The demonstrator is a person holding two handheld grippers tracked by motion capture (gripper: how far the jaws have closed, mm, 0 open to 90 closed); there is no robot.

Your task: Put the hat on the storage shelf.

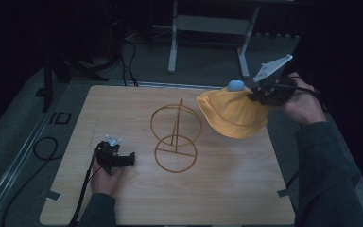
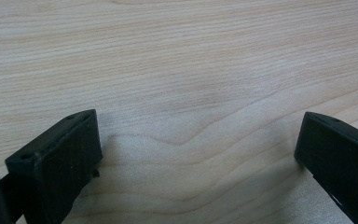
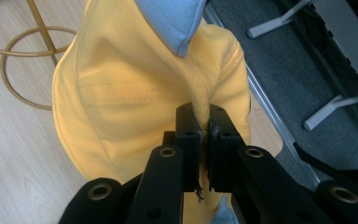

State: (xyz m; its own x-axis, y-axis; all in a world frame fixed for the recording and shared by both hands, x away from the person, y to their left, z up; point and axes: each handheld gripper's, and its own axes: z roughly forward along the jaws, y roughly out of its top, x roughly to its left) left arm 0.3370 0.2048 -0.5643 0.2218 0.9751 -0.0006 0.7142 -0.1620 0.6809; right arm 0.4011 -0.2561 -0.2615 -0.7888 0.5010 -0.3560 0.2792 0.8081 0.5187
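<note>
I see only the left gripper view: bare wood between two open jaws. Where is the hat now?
Observer: The yellow hat hangs above the table's right side, pinched by the right gripper.
Operator: Is the stand near it?
Observer: Yes, the wire stand is at the table's middle, just left of the hat and apart from it.
Operator: And my left gripper?
Observer: The left gripper rests low near the table's front left, pointing toward the stand's base.
</note>
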